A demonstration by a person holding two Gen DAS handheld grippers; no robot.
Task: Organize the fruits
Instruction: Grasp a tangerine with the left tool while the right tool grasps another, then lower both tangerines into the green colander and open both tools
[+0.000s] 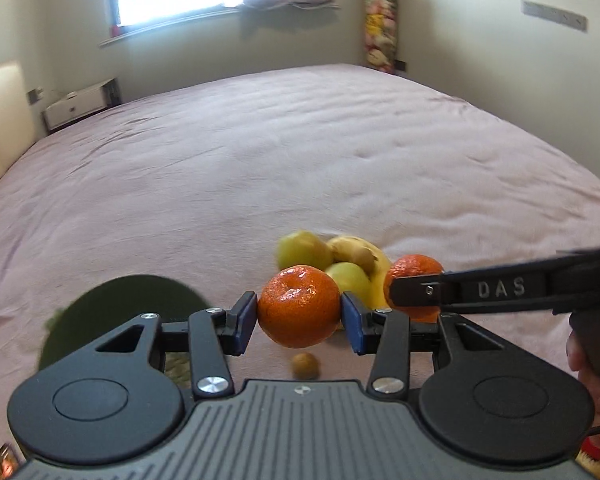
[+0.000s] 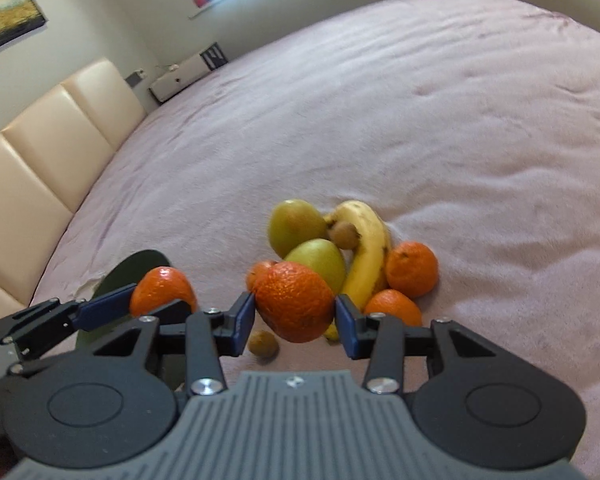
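The fruit pile (image 2: 340,248) lies on the bed (image 2: 420,120). The plate (image 2: 140,264) sits left of it.

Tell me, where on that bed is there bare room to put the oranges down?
Bare pink bedspread stretches wide beyond the fruit pile, toward the window and the cream padded headboard. It is crowded around the yellow banana, green pears and loose oranges; the dark green round plate borders the left.

In the left wrist view the dark green plate (image 1: 132,300) at eight o'clock is blurred and half hidden behind the left gripper (image 1: 299,316); the banana (image 1: 374,264) and pears (image 1: 302,249) at one o'clock are smeared, partly covered by the held orange (image 1: 299,312)
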